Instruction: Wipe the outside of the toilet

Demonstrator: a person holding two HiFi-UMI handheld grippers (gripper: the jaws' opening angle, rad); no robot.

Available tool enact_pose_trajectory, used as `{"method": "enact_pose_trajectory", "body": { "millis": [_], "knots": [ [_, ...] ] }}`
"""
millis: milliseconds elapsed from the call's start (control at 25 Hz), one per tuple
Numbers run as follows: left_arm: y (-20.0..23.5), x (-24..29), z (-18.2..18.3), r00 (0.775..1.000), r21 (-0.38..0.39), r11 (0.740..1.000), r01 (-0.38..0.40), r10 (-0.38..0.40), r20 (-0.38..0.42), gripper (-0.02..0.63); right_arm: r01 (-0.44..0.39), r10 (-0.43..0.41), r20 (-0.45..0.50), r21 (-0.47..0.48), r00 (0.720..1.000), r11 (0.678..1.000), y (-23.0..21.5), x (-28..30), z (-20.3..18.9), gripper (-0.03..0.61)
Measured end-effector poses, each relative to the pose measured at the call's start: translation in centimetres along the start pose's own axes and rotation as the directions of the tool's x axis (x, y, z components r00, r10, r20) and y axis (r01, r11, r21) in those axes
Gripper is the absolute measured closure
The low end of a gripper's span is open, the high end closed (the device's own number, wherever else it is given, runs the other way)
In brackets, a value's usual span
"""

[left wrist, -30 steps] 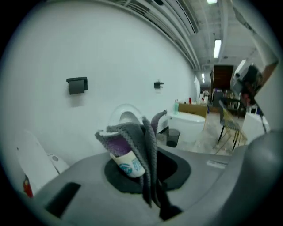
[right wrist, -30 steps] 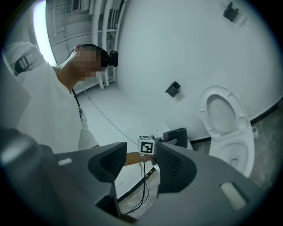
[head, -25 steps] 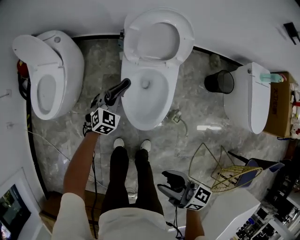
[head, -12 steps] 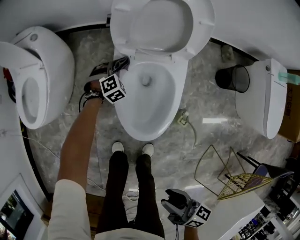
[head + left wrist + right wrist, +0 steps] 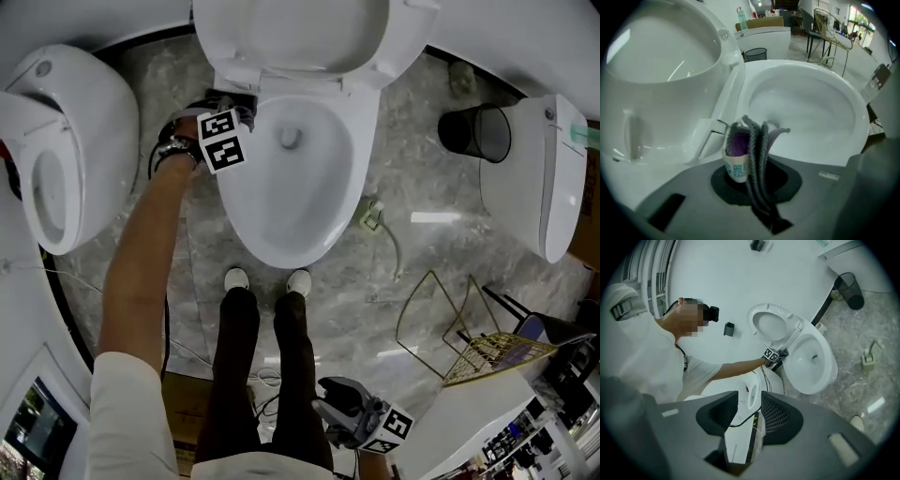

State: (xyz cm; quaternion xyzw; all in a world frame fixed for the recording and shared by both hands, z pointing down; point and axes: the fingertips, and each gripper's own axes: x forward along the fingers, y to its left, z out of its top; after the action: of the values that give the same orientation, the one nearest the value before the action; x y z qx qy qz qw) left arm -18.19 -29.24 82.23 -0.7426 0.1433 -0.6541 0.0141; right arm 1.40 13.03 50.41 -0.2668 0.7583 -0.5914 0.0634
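In the head view, a white ceramic toilet with its lid raised (image 5: 298, 202) stood in the middle of the grey marble floor (image 5: 412, 272), between two other white toilets. The left gripper (image 5: 223, 111) pointed steeply down at the bowl's left rim, just beside the seat hinge, with its marker cube (image 5: 222, 141) facing up. The right gripper (image 5: 330, 396) was low in the picture, beside the person's legs and well apart from the toilet. A black waste bin (image 5: 473, 133) stood to the right of the bowl, and a gold wire rack (image 5: 464, 328) nearer the person.

In the left gripper view, the jaws were clamped on a bunched grey and purple cloth with a white label (image 5: 751, 150). Its free end rose just in front of the rim by the hinge and seemed to touch the porcelain, though the contact was hard to make out.

In the right gripper view, the jaws stood apart and were closing, with nothing between them. Past them lay the toilet and the person's outstretched left arm (image 5: 736, 369).
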Motion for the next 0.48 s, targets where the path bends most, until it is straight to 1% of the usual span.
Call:
{"method": "enact_pose_trajectory", "body": {
  "millis": [120, 280, 360, 480],
  "knots": [
    [-2.9, -0.6, -0.7, 0.997, -0.020, 0.998, 0.065, -0.064, 0.049, 0.584, 0.003, -0.003, 0.004, 0.003, 1.000, 1.000, -0.3, -0.3, -0.1, 0.423],
    [-6.8, -1.6, -0.9, 0.989, -0.086, 0.989, 0.121, -0.113, 0.095, 0.583, -0.009, 0.009, 0.005, -0.016, 1.000, 1.000, 0.0, 0.0, 0.0, 0.423],
    [-9.6, -2.2, -0.6, 0.980, -0.117, 0.977, 0.176, -0.163, 0.118, 0.583, -0.014, 0.014, 0.006, -0.023, 1.000, 1.000, 0.3, 0.1, 0.0, 0.425],
    [-14.1, -3.0, 0.0, 0.961, -0.135, 0.958, 0.252, -0.231, 0.151, 0.582, -0.025, 0.025, 0.003, -0.032, 1.000, 0.999, 0.6, 0.2, 0.0, 0.428]
  ]
}}
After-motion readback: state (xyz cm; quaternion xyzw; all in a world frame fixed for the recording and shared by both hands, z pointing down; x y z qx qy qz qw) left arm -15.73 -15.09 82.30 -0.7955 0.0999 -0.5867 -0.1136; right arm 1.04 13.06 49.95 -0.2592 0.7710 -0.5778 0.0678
